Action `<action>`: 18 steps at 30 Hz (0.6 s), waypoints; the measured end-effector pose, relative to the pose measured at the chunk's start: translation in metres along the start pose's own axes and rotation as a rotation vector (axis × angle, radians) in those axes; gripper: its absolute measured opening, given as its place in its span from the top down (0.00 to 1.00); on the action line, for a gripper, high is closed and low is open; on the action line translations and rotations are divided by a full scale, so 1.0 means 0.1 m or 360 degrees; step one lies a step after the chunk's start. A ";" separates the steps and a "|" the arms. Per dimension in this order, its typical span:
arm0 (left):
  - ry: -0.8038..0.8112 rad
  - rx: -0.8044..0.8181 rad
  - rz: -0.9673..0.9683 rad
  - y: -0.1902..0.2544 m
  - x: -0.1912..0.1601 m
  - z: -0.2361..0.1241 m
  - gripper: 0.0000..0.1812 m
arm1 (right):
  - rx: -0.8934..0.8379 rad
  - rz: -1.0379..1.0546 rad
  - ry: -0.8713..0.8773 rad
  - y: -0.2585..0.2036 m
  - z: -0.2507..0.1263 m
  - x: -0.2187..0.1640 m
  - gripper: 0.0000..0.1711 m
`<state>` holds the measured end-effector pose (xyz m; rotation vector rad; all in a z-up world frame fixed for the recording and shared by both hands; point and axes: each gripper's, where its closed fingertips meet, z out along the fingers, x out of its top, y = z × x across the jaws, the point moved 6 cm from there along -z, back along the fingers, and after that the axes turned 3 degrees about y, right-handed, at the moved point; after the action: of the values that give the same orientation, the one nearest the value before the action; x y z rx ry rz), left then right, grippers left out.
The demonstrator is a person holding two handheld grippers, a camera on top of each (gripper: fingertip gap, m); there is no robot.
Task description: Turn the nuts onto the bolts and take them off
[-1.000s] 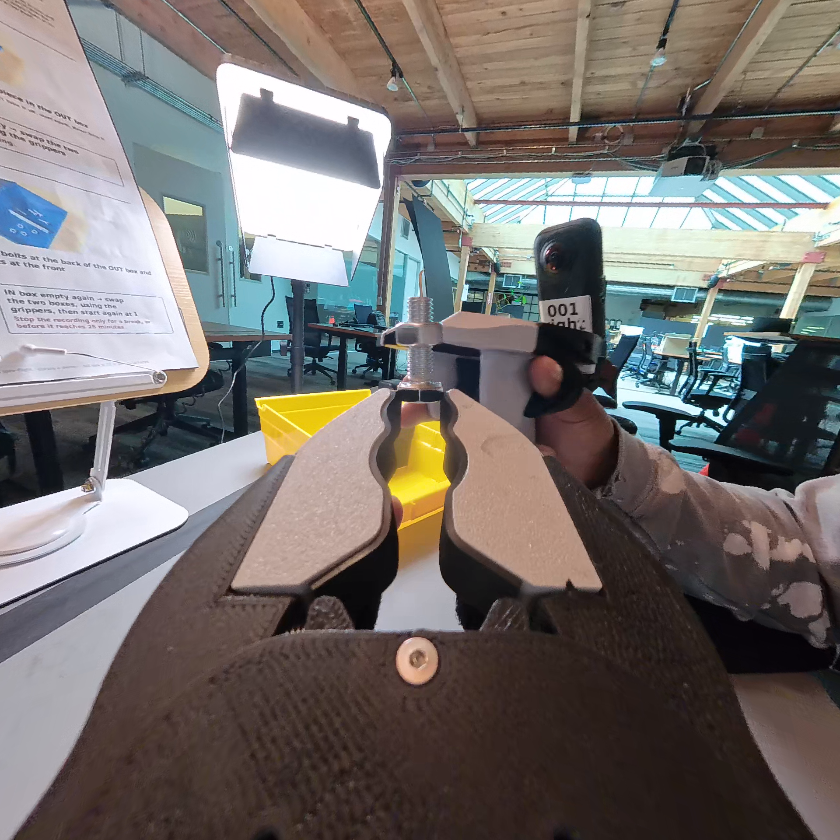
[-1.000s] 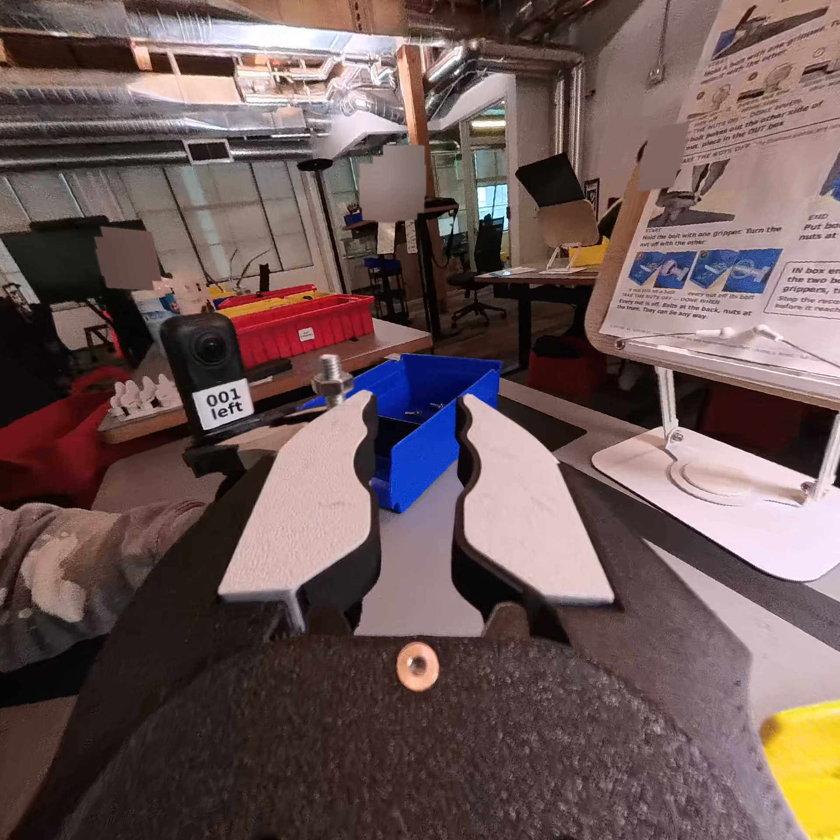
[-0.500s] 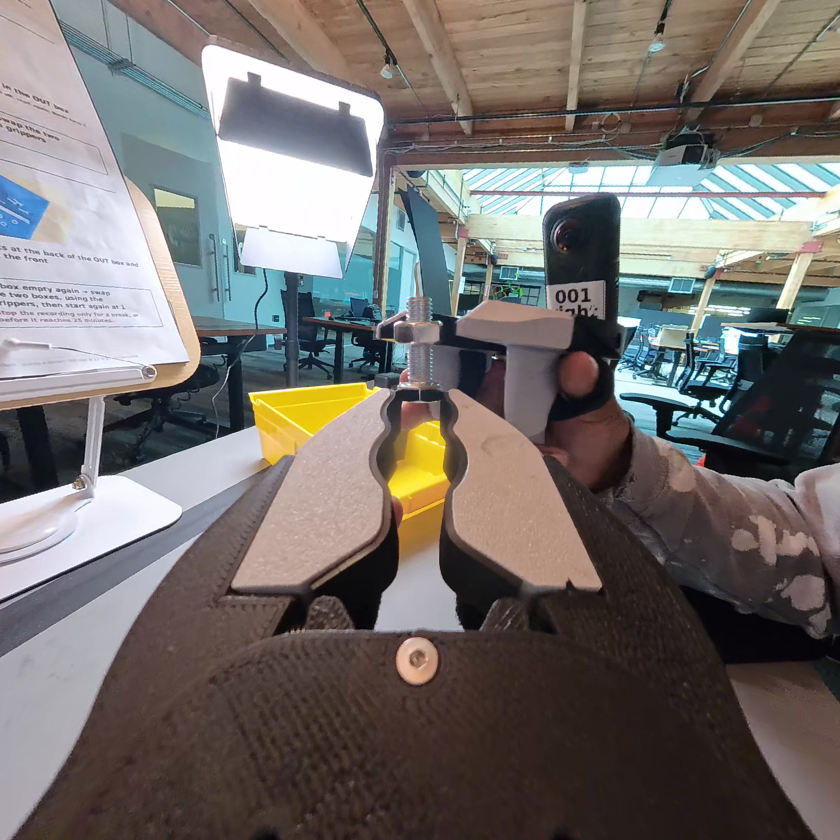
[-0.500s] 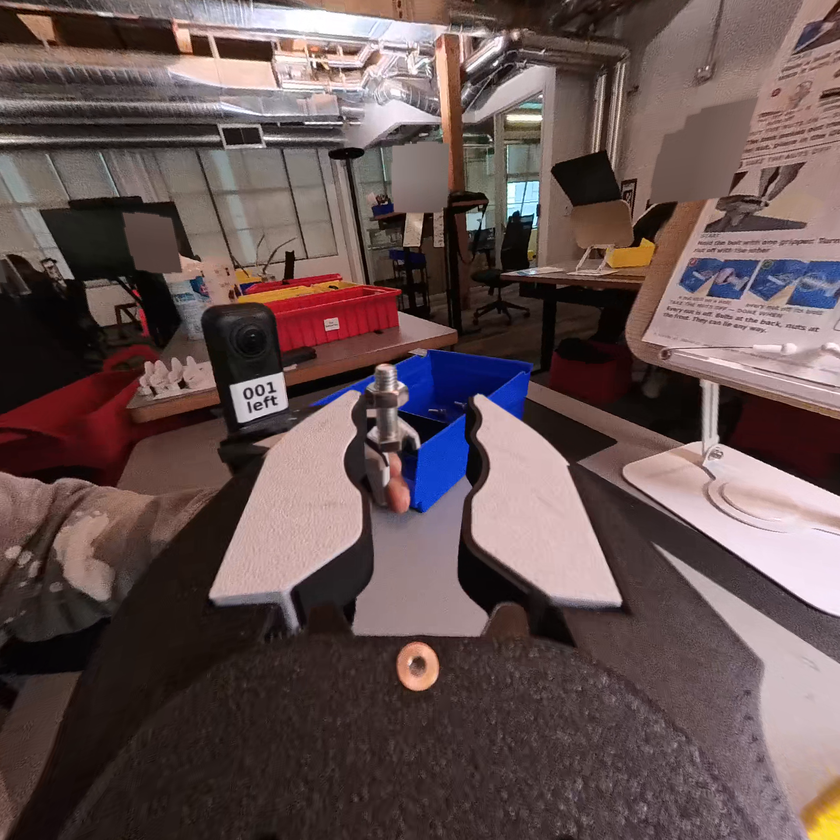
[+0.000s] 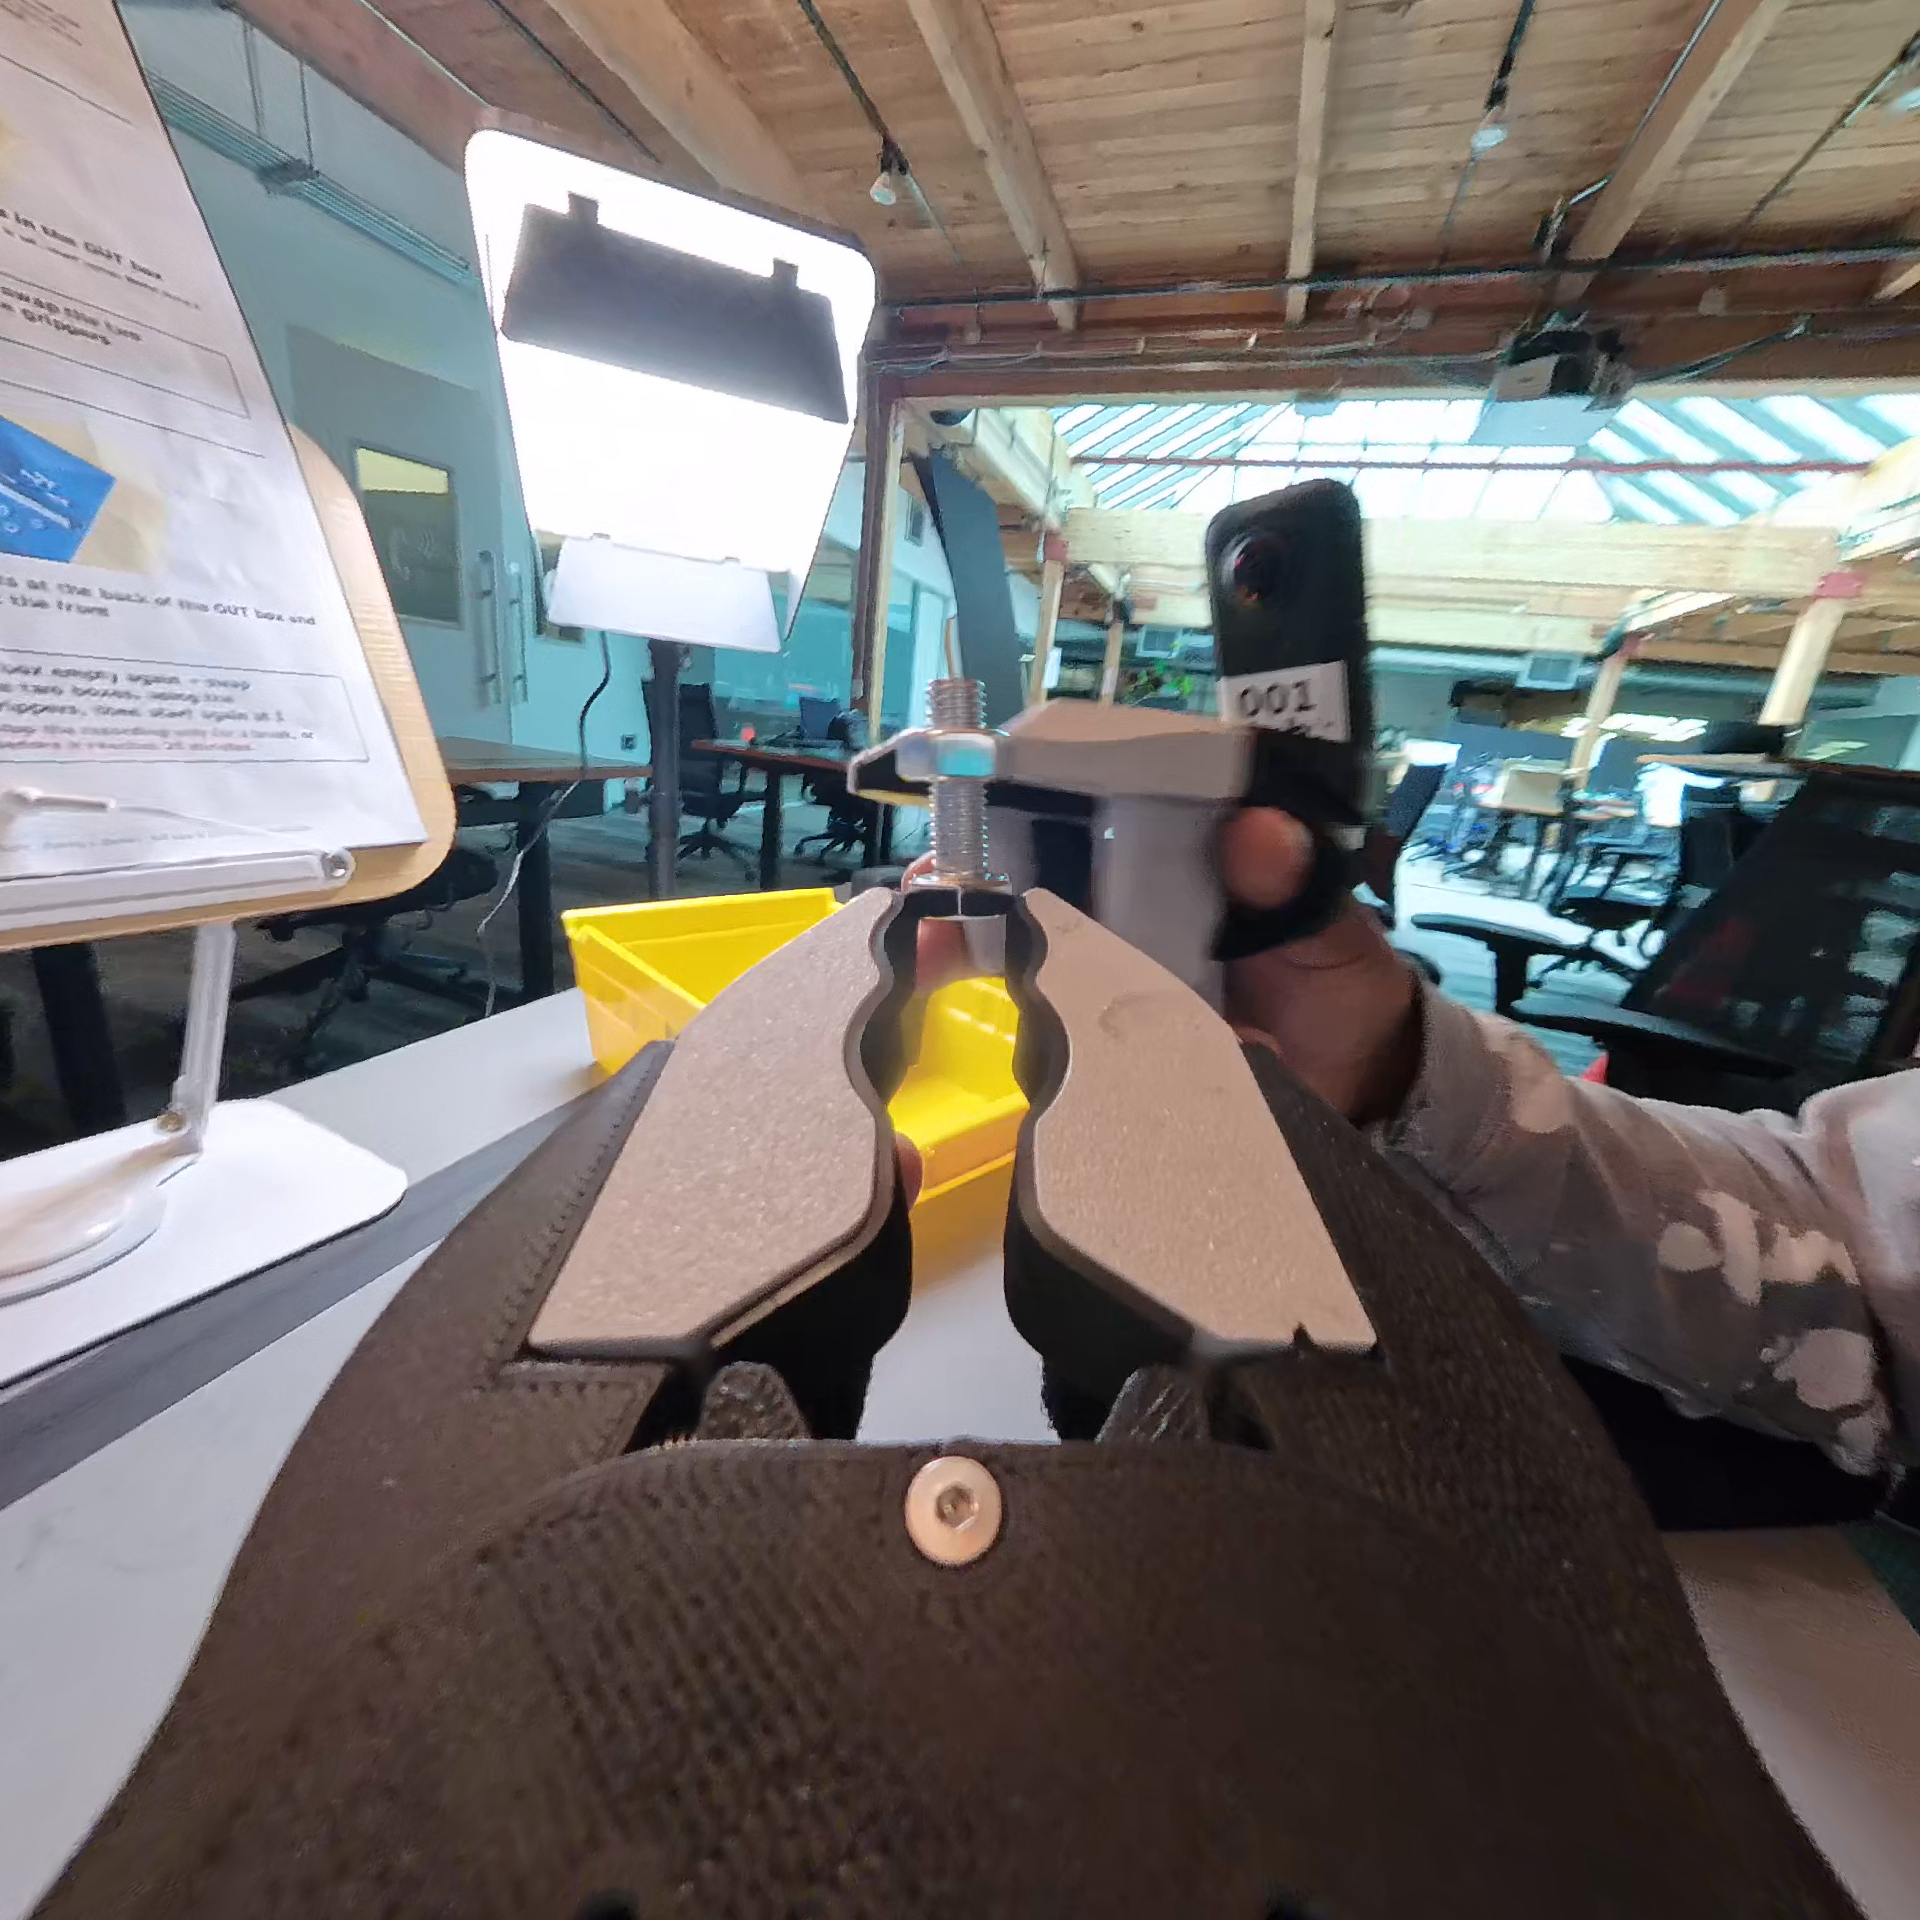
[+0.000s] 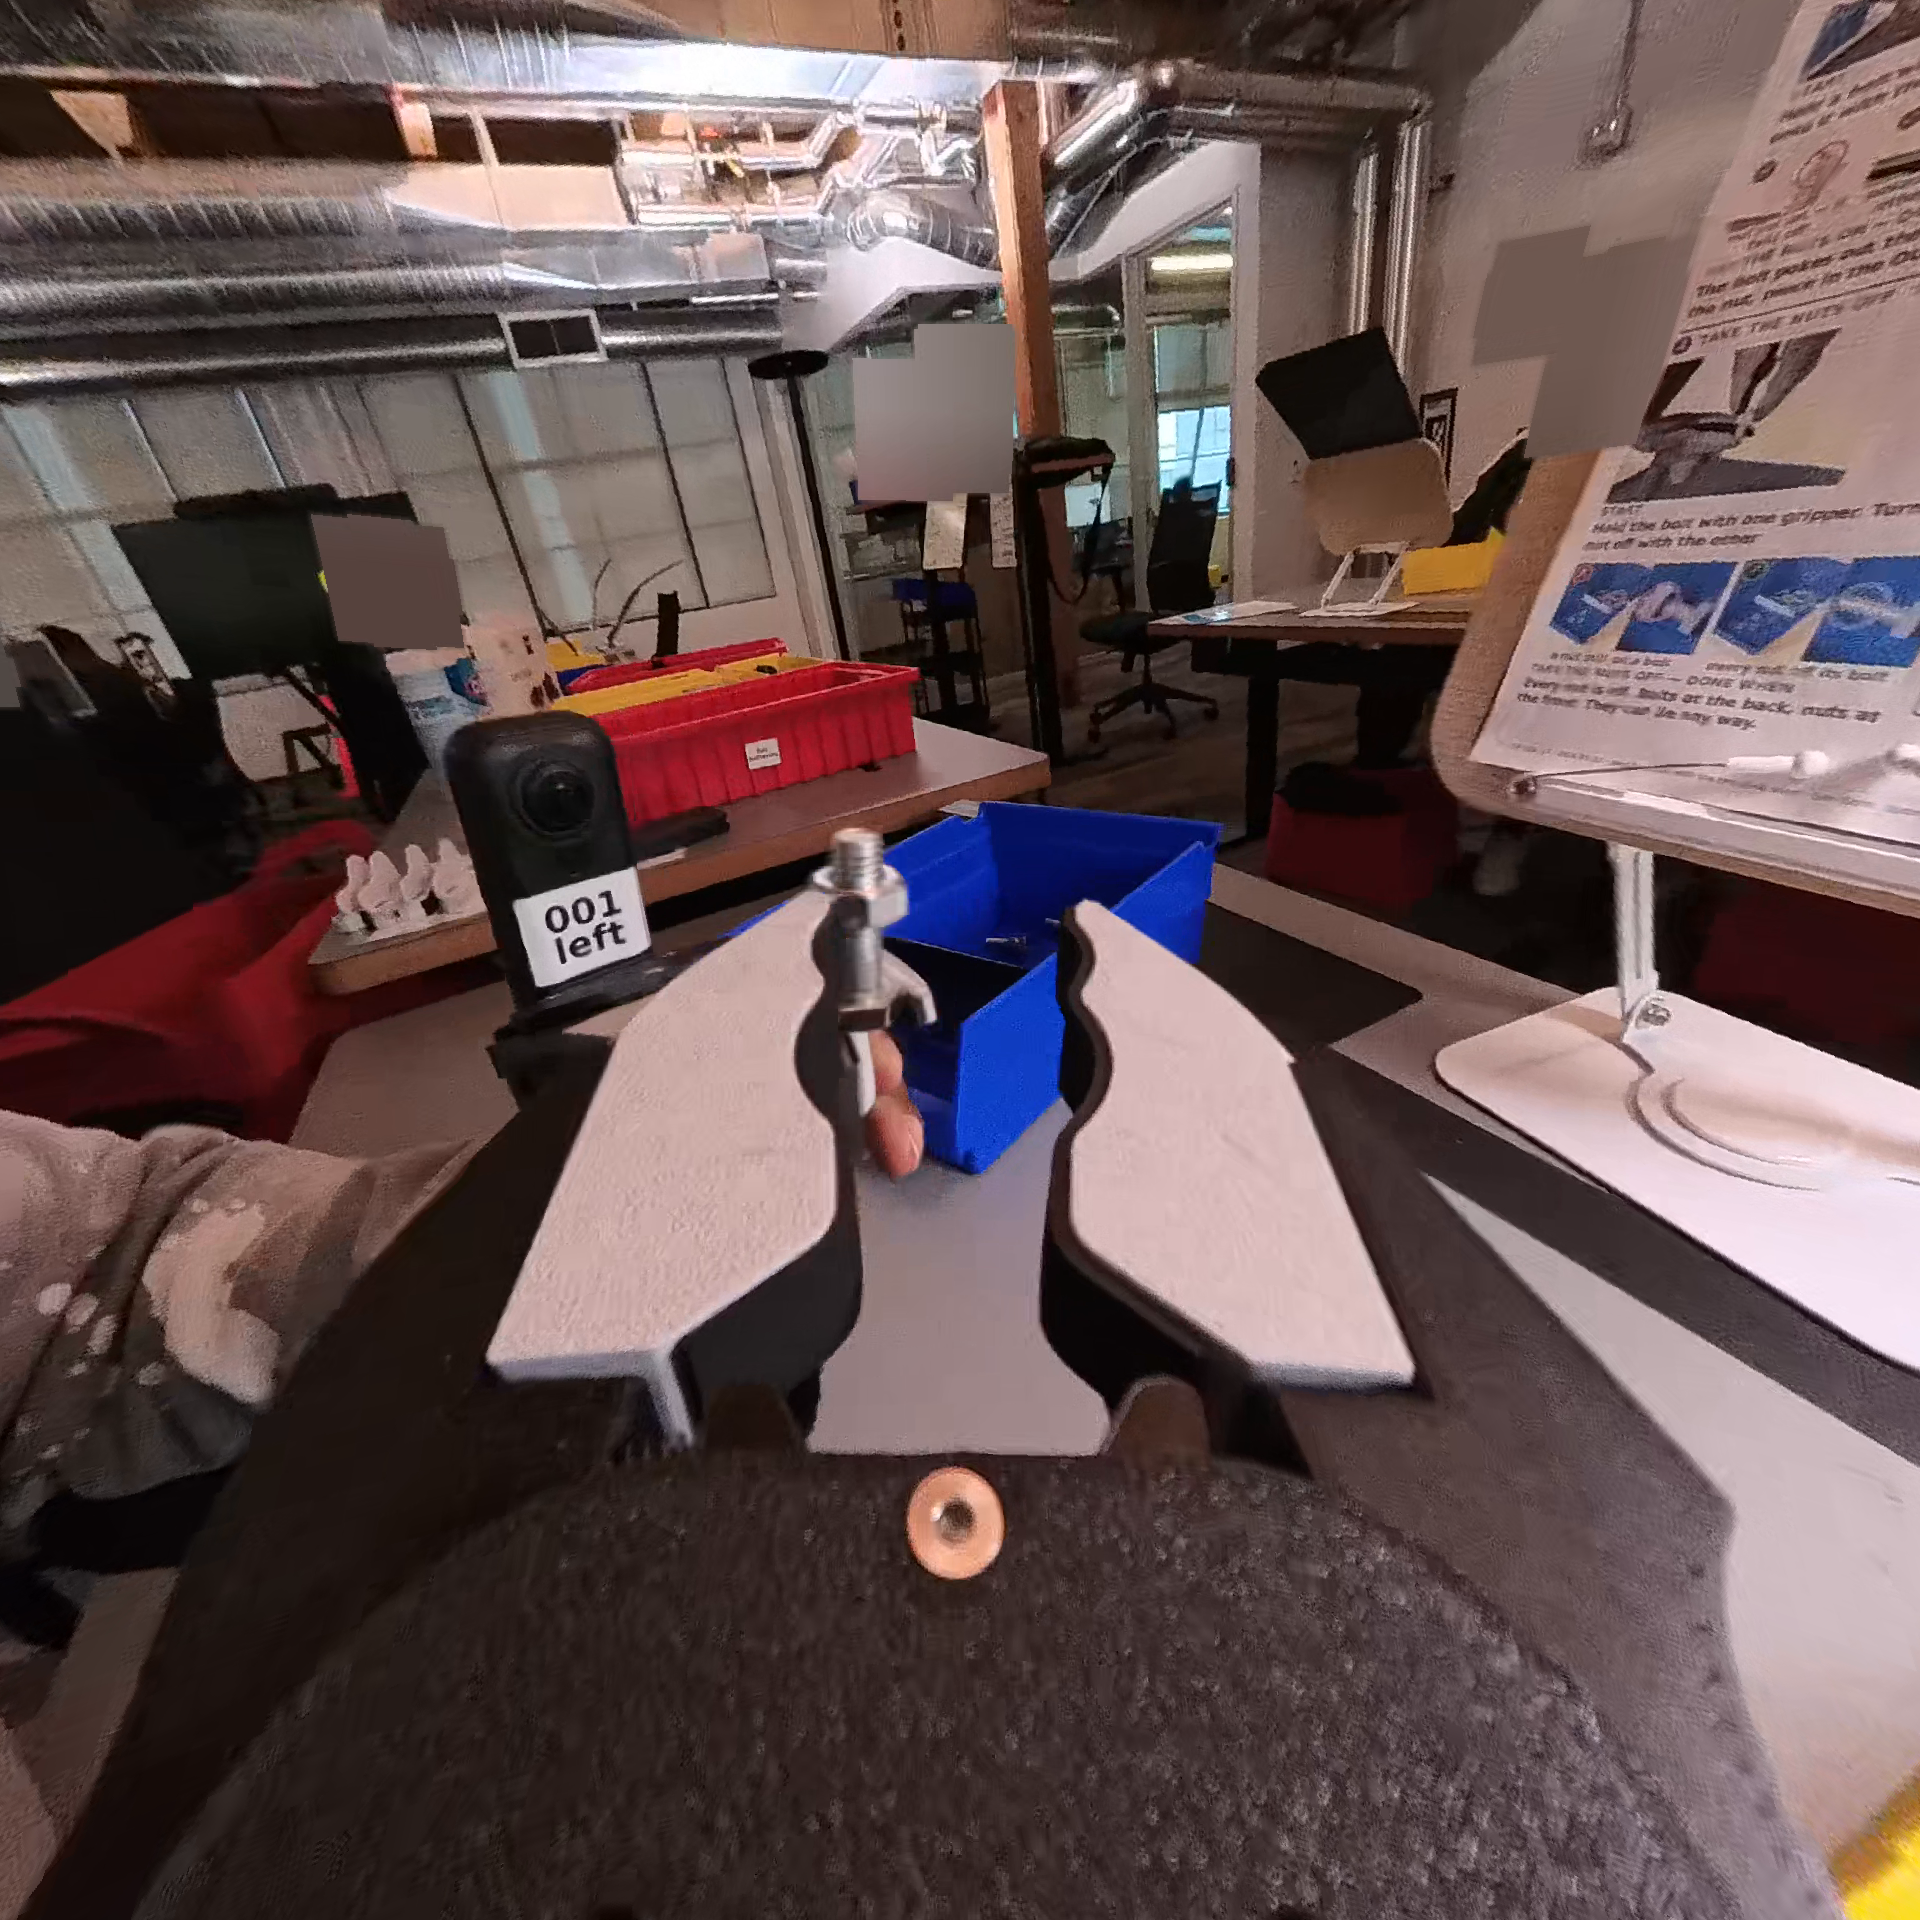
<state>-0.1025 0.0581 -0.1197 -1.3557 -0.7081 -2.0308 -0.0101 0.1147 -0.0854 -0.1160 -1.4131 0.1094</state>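
currently: bolt held upright at its head, nut between the other claw's fingers

left gripper (image 5: 956, 914), seen along its own fingers, is closed narrowly on the hexagonal head of the bolt (image 5: 957, 821), so that the threaded shank stands upright above the fingertips. nut (image 5: 948, 755) sits high on the shank, with a short length of thread showing above it. right gripper (image 5: 1049, 764) enters from the right of the left wrist view, lying level, its grey fingers on either side of the nut; whether they press the nut cannot be told from this view.

right wrist view: the same bolt (image 6: 858, 940) and nut (image 6: 860, 885) appear just beside the inner edge of the left-hand finger (image 6: 707, 1122), while the right-hand finger (image 6: 1195, 1143) stands apart from them. the gap between the fingertips is wide, and the claw is not clamped on anything.

background: yellow bin (image 5: 717, 961) lies on the grey table (image 5: 187, 1558) behind the left gripper; blue bin (image 6: 1049, 935) lies beyond the right gripper, with small metal parts inside. a sheet on a white stand (image 5: 156, 1195) is at the table's edge.
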 end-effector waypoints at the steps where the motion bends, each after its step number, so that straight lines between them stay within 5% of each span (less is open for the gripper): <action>1: 0.0010 -0.0012 -0.0006 0.00 0.02 -0.01 0.90 | -0.0077 0.0044 0.0030 0.08 -0.04 0.02 0.85; 8: -0.0005 -0.0012 0.0018 0.01 -0.01 0.00 0.90 | 0.0050 -0.0023 -0.0006 -0.10 0.02 0.02 0.75; 12: 0.0032 -0.0025 0.0006 0.01 0.05 -0.02 0.90 | -0.0099 0.0078 0.0081 0.12 -0.08 0.06 0.87; 18: 0.0010 -0.0025 0.0011 0.02 0.00 0.00 0.90 | 0.0058 -0.0004 0.0024 -0.09 0.00 0.05 0.76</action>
<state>-0.1016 0.0568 -0.1191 -1.3578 -0.6851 -2.0381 -0.0093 0.1062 -0.0792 -0.0849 -1.3955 0.1322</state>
